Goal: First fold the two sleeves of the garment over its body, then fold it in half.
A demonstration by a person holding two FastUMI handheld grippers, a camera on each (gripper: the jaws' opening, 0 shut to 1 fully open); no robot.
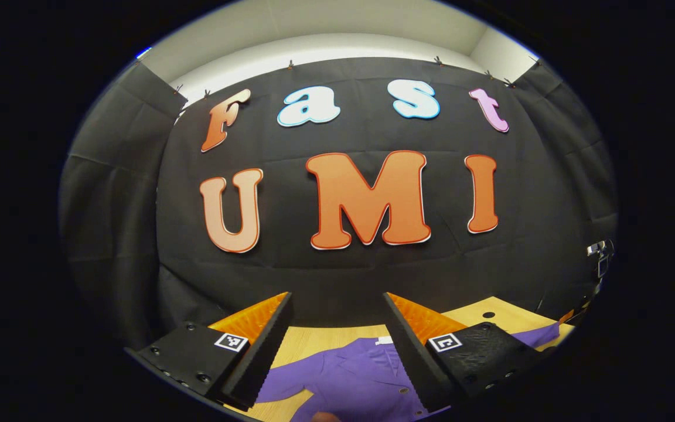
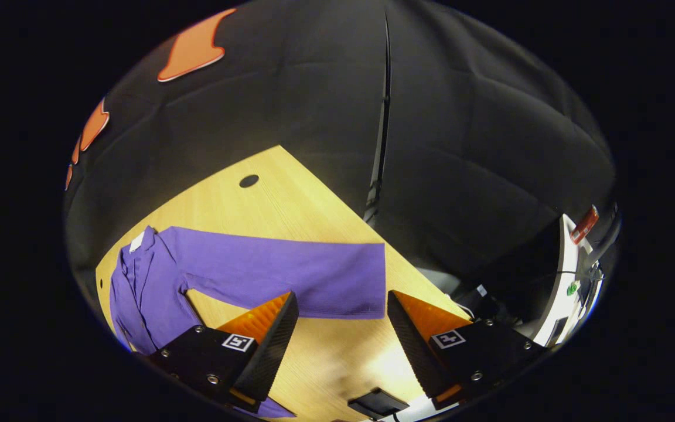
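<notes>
The purple garment (image 2: pixel 156 281) is lying flat on the wooden table (image 2: pixel 290 199), one sleeve (image 2: pixel 290 272) stretched sideways, evidently spread for folding. The right gripper (image 2: pixel 343 319) is hovering wide-jawed above the cuff; the left gripper (image 1: pixel 337 328), equally wide, is hanging over the collar, holding nothing.

Left gripper (image 1: pixel 337 328): jaws spread wide, nothing between the fingers, held level and aimed forward, raised off the surface below. Right gripper (image 2: pixel 342 328): jaws likewise wide apart, gripping nothing, tilted downward, hanging clear of what lies beneath. Both sets of fingers (image 2: pixel 267 346) sit at the near edge of their own views.
</notes>
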